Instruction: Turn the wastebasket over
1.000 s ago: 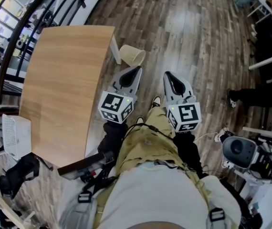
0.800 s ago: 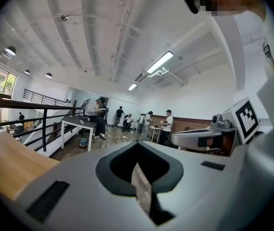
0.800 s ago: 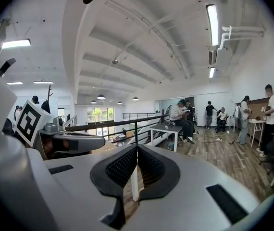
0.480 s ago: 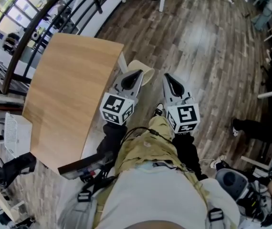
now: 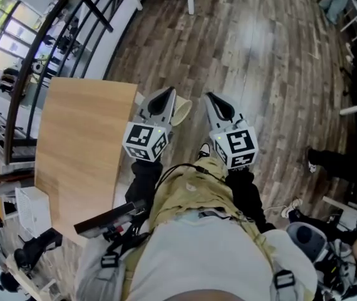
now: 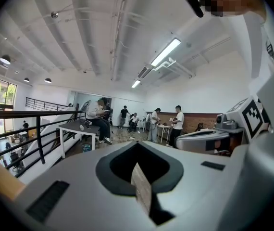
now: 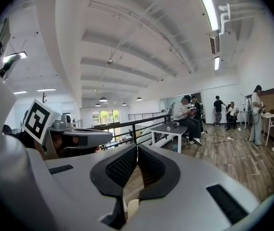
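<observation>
Wastebasket (image 5: pixel 183 110) on floor | shows between left hand-held gripper (image 5: pixel 167 93) and right hand-held gripper (image 5: pixel 210 96) | both closed, empty

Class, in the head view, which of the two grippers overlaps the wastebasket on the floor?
The left gripper: its tip covers part of the beige wastebasket, while the right gripper shows clear of it.
</observation>
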`<state>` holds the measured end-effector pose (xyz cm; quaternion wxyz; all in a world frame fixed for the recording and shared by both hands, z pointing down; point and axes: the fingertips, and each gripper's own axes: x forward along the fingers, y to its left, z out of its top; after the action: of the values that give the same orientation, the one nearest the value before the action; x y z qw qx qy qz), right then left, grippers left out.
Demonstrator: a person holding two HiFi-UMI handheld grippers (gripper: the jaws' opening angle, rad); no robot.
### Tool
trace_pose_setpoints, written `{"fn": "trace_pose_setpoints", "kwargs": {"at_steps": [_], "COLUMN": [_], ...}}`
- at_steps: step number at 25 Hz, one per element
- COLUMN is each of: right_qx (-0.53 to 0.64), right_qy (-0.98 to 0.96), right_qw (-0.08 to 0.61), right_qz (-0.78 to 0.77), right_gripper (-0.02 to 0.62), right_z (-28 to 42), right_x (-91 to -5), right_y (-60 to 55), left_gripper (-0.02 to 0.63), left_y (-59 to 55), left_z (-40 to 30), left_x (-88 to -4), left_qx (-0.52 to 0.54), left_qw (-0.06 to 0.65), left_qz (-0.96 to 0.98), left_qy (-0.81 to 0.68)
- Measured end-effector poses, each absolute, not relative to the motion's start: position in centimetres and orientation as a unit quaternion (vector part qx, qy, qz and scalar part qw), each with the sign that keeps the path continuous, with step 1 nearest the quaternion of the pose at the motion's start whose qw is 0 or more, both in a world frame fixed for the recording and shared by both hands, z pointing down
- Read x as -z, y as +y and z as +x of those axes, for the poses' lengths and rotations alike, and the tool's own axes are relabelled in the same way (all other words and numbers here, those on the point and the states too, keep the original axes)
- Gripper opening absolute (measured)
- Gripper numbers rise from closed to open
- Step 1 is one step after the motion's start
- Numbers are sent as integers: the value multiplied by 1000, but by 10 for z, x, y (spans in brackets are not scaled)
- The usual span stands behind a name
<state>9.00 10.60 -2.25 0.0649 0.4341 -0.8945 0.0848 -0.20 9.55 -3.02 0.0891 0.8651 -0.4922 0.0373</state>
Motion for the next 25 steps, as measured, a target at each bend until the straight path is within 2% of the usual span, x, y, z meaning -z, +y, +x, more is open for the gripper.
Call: {"fn": "trace_pose_setpoints", "kwargs": {"at_steps": [5,18,25], "right_qx": [-88,-94,-145], "right_qy": [-895,-899,-894], "right_qw": [81,98,132], "right_qz": [430,417,404], "right_gripper": [21,21,21], "right_z": [96,42,19], "right_x": [14,16,-30], "right_y": [71,23,26], "left_gripper": [2,2,2], "left_y": [61,12,21], "left_z": [3,-42,-69], "left_x": [18,18,-39], "left_qx": [-36,-37,-78], "left_qw": [104,113,179], "left_qz": [862,863,845], "left_qy": [-495,-491,-497]}}
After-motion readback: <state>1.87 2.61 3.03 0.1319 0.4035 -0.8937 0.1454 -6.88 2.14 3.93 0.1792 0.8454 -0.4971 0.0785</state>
